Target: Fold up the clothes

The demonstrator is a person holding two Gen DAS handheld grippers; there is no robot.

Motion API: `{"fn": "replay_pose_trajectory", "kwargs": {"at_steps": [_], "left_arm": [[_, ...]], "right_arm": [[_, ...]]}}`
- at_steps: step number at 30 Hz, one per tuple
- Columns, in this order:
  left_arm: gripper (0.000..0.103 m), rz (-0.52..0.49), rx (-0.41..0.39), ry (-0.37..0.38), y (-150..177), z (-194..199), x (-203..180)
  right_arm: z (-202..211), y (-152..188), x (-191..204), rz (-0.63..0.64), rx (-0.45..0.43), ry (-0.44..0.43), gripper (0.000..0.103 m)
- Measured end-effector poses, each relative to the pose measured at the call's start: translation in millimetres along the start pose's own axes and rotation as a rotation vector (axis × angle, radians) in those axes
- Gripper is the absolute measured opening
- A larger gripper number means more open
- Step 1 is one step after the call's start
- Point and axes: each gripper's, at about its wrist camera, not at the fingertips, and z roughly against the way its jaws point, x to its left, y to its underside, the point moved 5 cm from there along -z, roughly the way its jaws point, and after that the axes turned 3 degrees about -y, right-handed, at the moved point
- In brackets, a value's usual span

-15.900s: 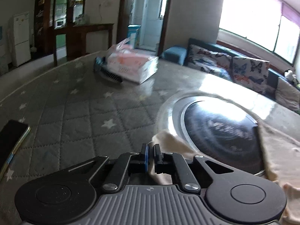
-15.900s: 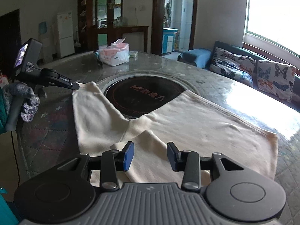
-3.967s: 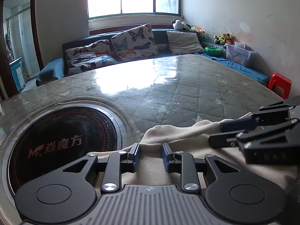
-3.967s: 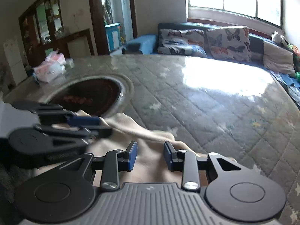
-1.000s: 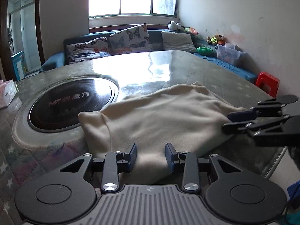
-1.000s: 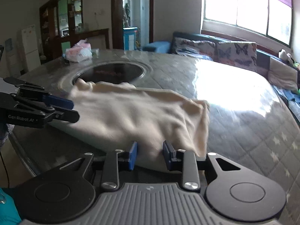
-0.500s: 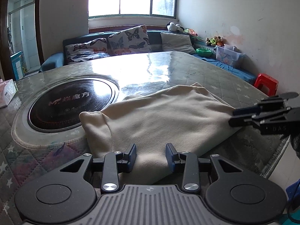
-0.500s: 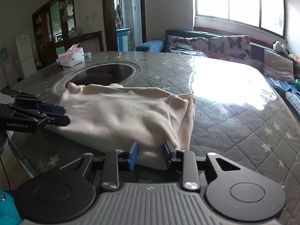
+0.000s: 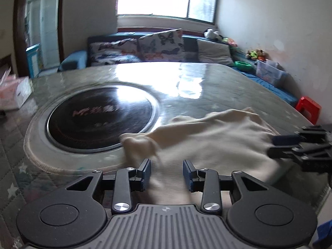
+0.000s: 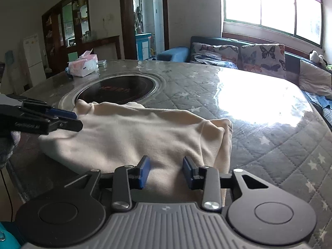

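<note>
2 grippers are hanging over the near edge of the cream garment [image 10: 132, 137], which is lying folded on the quilted table cover [image 10: 269, 145], just on the near side of the round black cooktop [image 10: 118, 90] set into the table. The garment's far corner is touching the cooktop's metal rim, and its doubled edge is lying on the side away from the cooktop, toward the bright glare on the cover.

The left gripper [image 9: 166, 174] is sitting with its 2 blue-padded fingers spread wide, cloth showing in the gap between them but not pinched. The left wrist view is blurred, so fine folds are hard to read there. The right gripper [image 10: 166, 172] is also standing wide, its pads apart above the cloth's near edge and gripping nothing.

Each gripper is showing in the other's view: the right one is lying at the garment's end farthest from the cooktop, the left one at the end nearest it.

Beyond the cooktop, a pink tissue pack [image 10: 83, 65] is resting on the table. Butterfly-print cushions [image 10: 261, 59] are lining the sofa past the table's far side.
</note>
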Motion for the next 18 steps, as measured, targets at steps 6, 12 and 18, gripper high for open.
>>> {"fn": "replay_pose_trajectory", "kwargs": {"at_steps": [6,12,18], "left_arm": [[0.037,0.026,-0.032,-0.003,-11.6,1.3,8.6],[0.037,0.017,-0.021,-0.035,-20.8,-15.2,16.1],[0.036,0.016,-0.007,-0.047,-20.4,-21.2,20.9]], "right_arm": [[-1.2,0.0,-0.1,0.001,0.006,-0.002,0.038],[-2.0,0.0,-0.8,0.0,0.007,-0.004,0.038],[-1.3,-3.8,-1.5,0.008,0.015,-0.01,0.039]]}}
